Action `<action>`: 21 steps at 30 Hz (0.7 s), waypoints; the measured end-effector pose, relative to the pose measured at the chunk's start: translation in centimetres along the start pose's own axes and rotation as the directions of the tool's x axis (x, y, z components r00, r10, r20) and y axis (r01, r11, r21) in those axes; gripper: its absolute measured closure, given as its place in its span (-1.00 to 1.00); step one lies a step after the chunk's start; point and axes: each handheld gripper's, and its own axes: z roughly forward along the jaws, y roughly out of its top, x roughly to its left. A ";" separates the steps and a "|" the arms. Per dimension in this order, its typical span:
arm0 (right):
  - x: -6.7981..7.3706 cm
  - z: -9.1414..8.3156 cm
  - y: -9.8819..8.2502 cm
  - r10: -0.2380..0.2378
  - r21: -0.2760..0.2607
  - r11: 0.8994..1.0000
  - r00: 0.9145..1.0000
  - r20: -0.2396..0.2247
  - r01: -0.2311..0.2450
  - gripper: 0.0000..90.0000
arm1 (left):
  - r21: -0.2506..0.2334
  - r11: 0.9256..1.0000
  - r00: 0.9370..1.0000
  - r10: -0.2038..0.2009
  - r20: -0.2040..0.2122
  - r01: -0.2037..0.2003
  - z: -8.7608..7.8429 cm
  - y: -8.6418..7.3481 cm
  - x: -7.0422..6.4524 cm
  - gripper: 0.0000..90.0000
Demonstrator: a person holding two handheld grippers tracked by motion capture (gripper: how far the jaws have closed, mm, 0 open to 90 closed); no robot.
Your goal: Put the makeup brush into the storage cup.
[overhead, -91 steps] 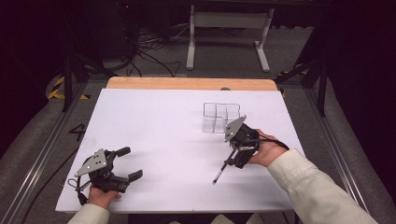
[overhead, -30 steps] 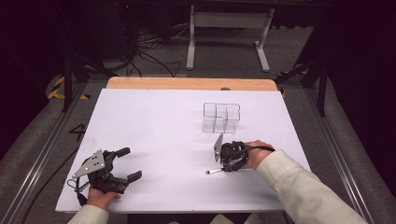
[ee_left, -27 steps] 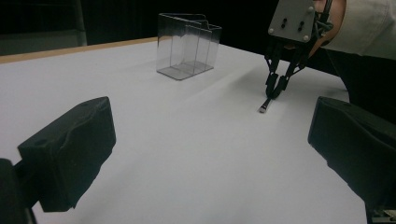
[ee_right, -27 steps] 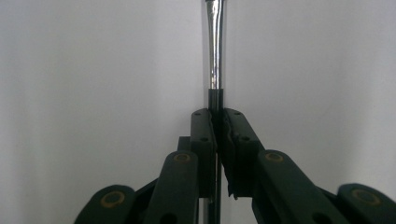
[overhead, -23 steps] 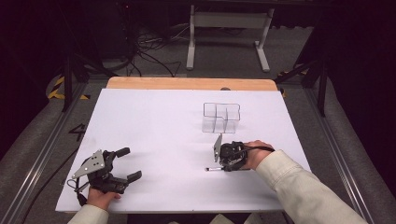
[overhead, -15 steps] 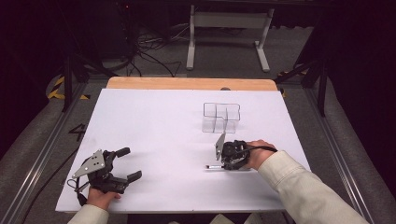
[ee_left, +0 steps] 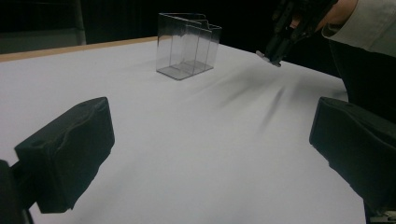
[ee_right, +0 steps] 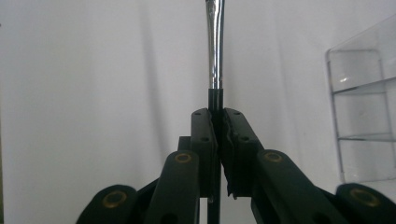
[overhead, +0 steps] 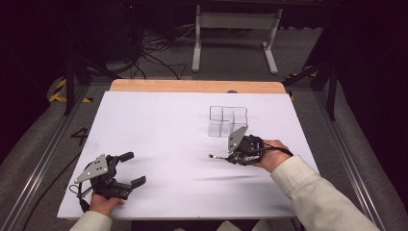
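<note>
A person is sitting at a table (overhead: 159, 120) covered with a white sheet, holding a gripper in each hand. The right gripper (overhead: 230, 156) is hovering near the table's right side, just in front of a clear box (overhead: 227, 120), with its grey plate tilted up toward the camera. Its jaws are clamping a thin tool (overhead: 217, 156), a black handle with a shiny metal ferrule, which is sticking out to the left in the high view. In the right gripper view the jaws are pressing together around the tool (ee_right: 215, 51), whose metal part is running straight up out of the frame, and the box (ee_right: 364, 116) is standing at the right edge, showing inner dividers. The tool's tip is too small to make out. The left gripper (overhead: 130, 168) is resting near the front left corner of the table, its jaws spread wide with nothing between them. In the left gripper view the two black pads (ee_left: 70, 154) are standing far apart, the box (ee_left: 187, 46) is sitting farther back on the sheet, and the right gripper (ee_left: 275, 46) with its sleeve is reaching in from the upper right.
</note>
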 end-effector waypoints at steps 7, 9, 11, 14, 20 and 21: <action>-0.2 -1.2 0.2 0.026 -0.103 0.994 0.999 0.038 -0.022 0.86 | -0.001 1.000 1.000 0.000 0.003 0.000 0.0 0.0 0.0 -0.98; -0.3 -1.4 0.2 0.036 -0.123 0.992 0.998 0.045 -0.030 0.86 | 0.000 1.000 1.000 -0.001 0.001 0.001 0.0 0.0 0.0 -0.98; -0.4 -1.7 0.2 0.049 -0.148 0.988 0.998 0.050 -0.041 0.86 | 0.000 1.000 1.000 0.000 0.001 0.000 0.0 0.0 0.0 -0.98; -0.5 -2.1 0.1 0.069 -0.184 0.981 0.996 0.058 -0.058 0.86 | 0.000 1.000 1.000 0.001 0.001 -0.001 0.0 0.0 0.0 -0.98; -0.9 -2.9 -0.3 0.141 -0.291 0.950 0.988 0.061 -0.118 0.86 | 0.000 1.000 1.000 0.000 0.001 0.000 0.0 0.0 0.0 -0.98; -0.9 -3.0 -0.3 0.153 -0.307 0.943 0.986 0.060 -0.128 0.86 | 0.000 1.000 1.000 0.000 0.003 0.000 0.0 0.0 0.0 -0.99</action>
